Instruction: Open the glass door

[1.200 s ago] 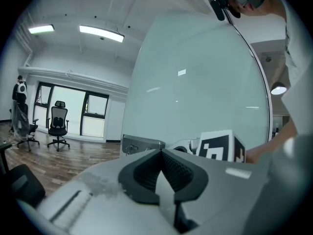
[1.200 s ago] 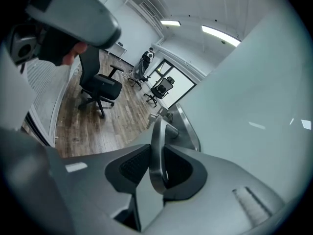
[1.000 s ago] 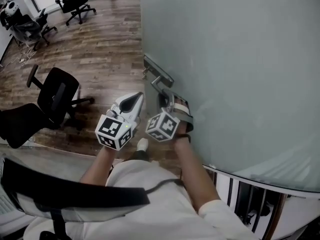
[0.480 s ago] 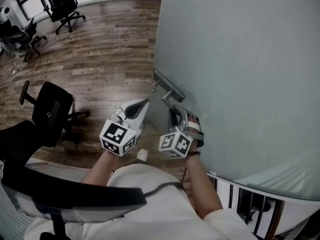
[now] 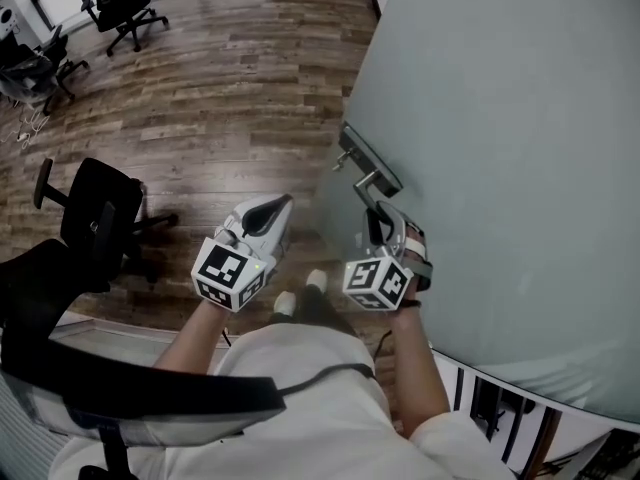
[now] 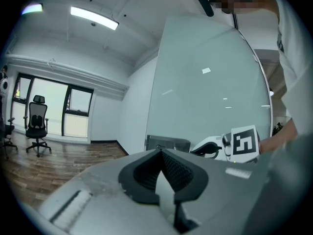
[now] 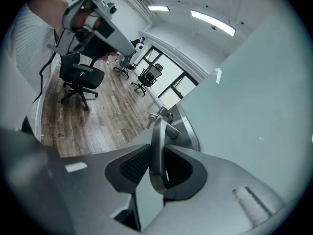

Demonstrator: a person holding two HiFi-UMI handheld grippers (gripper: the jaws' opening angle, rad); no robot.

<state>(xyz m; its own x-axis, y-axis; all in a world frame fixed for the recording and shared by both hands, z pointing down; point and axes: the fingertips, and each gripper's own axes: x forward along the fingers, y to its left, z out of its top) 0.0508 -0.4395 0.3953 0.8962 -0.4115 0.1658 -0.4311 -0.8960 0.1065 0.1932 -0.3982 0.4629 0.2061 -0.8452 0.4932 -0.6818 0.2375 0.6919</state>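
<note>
The frosted glass door [image 5: 500, 118] fills the right side of the head view. Its metal lever handle [image 5: 372, 183] sticks out near the door's edge. My right gripper [image 5: 380, 223] is shut on that handle; in the right gripper view the lever [image 7: 157, 146] stands upright between the jaws of the right gripper [image 7: 157, 165], both pads against it. My left gripper [image 5: 275, 208] hangs free to the left of the handle, apart from the door. In its own view the left gripper [image 6: 161, 153] is shut with nothing between the jaws, and the door [image 6: 210, 97] stands ahead.
A wooden floor [image 5: 230, 88] stretches to the left of the door. A black office chair [image 5: 95, 218] stands close on the left, and more chairs [image 5: 125, 3] sit at the far back near the windows. The person's shoes [image 5: 300, 293] show below the grippers.
The door's edge and handle have shifted right in the head view, with the right gripper still shut on the handle. The left gripper has moved along beside it, still shut.
</note>
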